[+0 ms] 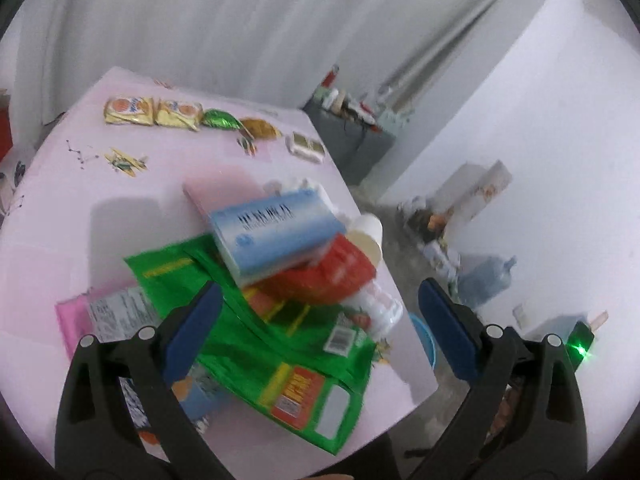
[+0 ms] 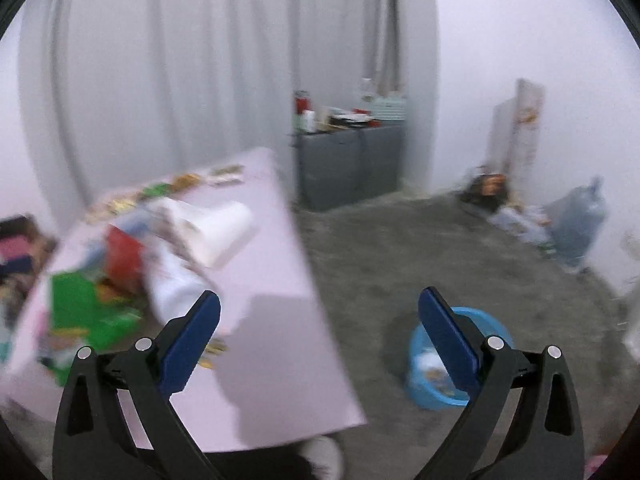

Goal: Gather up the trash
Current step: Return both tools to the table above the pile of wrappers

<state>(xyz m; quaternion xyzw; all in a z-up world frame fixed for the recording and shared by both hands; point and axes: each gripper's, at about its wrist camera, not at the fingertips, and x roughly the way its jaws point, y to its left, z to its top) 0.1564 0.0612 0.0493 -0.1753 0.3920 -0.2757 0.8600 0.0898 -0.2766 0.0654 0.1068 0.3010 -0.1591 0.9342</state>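
A heap of trash lies on the pink table (image 1: 80, 208): a green packet (image 1: 280, 344), a red wrapper (image 1: 332, 276), a blue-and-white box (image 1: 276, 236), a white paper cup (image 1: 366, 236) and a pink packet (image 1: 76, 320). My left gripper (image 1: 320, 320) is open and empty, hovering over the green packet. My right gripper (image 2: 320, 328) is open and empty, above the table's right edge (image 2: 320, 300). A blue basin (image 2: 436, 380) with some wrappers in it stands on the floor under the right gripper's right finger. The heap (image 2: 120, 272) shows blurred at the left of the right wrist view.
Wrapped snacks (image 1: 152, 112) lie in a row along the table's far edge. A grey cabinet (image 2: 348, 164) with clutter on top stands by the curtain. A water jug (image 2: 576, 224) and boxes sit along the right wall. The floor is grey carpet.
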